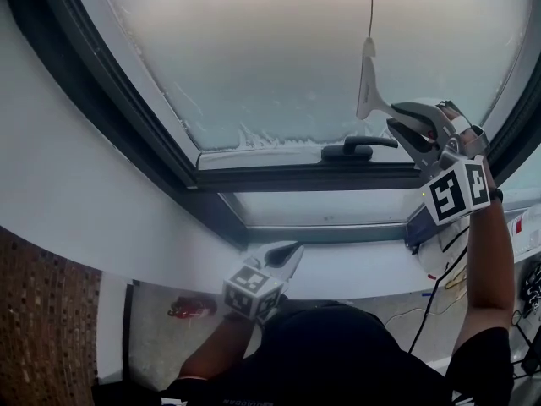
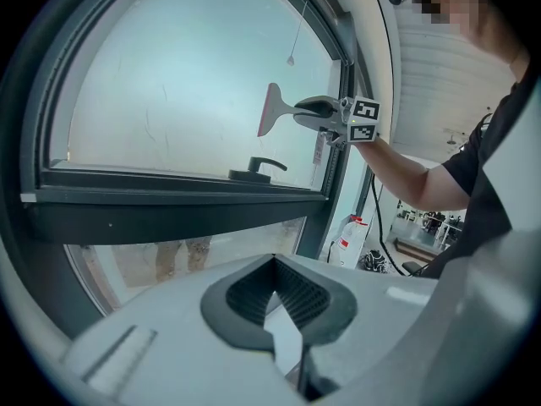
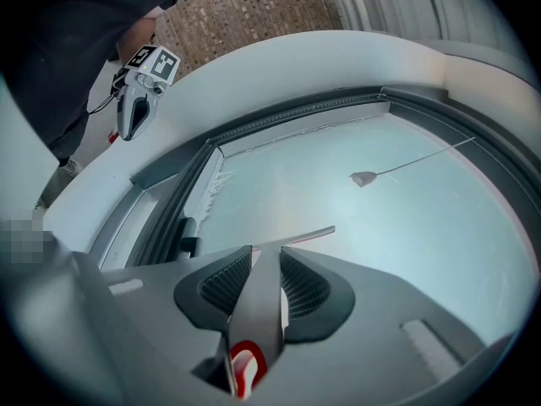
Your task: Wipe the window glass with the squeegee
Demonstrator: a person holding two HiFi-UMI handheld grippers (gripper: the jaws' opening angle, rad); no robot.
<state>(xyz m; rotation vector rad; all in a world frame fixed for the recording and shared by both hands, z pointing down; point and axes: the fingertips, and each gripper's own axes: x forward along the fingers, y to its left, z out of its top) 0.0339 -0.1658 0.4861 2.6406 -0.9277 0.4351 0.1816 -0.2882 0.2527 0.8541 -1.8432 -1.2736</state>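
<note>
The window glass (image 1: 279, 49) is hazy, with frosty streaks along its lower edge. My right gripper (image 1: 407, 123) is raised at the pane's lower right, shut on the handle of a grey squeegee (image 1: 369, 87). The squeegee's blade (image 3: 297, 237) lies against the glass in the right gripper view, its handle clamped between the pads (image 3: 226, 282). In the left gripper view the squeegee (image 2: 272, 111) stands upright on the pane in the right gripper (image 2: 325, 112). My left gripper (image 1: 283, 256) hangs low over the white sill, shut with nothing in it (image 2: 275, 265).
A black window handle (image 1: 359, 149) sits on the lower frame just left of the squeegee. A blind cord with a pendant (image 1: 370, 45) hangs in front of the glass above it. A white sill (image 1: 355, 265) runs below. A white jug (image 2: 348, 237) and cables lie on the floor at right.
</note>
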